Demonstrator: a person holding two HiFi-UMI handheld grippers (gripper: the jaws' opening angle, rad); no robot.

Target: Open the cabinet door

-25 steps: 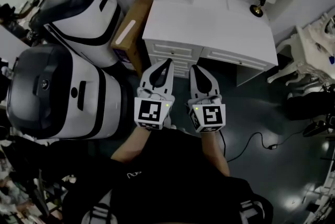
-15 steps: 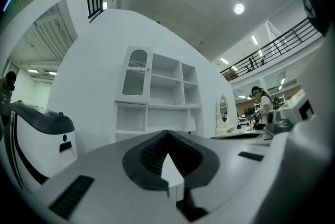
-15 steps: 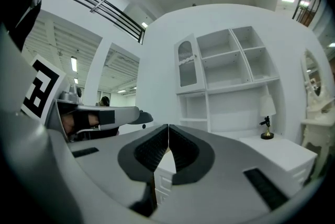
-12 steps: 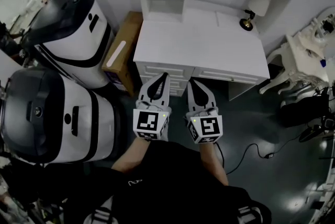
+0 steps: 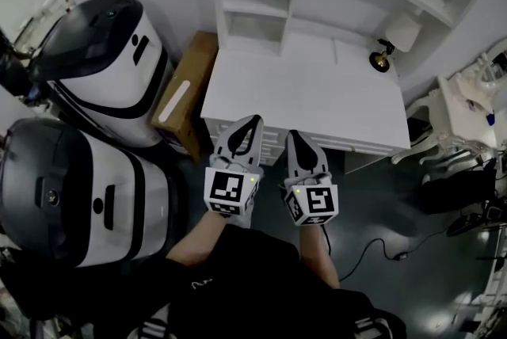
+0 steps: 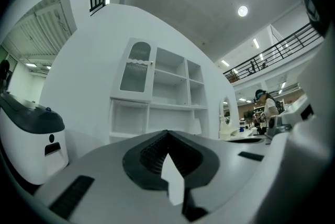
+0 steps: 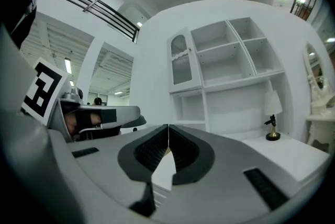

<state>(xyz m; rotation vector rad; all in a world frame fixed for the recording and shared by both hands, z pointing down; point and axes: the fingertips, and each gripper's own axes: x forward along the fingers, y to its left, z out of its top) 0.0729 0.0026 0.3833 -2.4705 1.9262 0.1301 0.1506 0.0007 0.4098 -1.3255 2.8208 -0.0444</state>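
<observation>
Two grippers, the left gripper and the right gripper, are what we are holding side by side, pointing level toward the white desk, each with jaws pressed together on nothing. The cabinet door, arched and glazed, is standing closed at the shelf unit's upper left, well apart from both.

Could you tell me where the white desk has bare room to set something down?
The desk top is bare from its front edge back to the shelf unit; only the lamp stands at its back right corner. Left of the desk is crowded: a cardboard box beside a large machine.
</observation>
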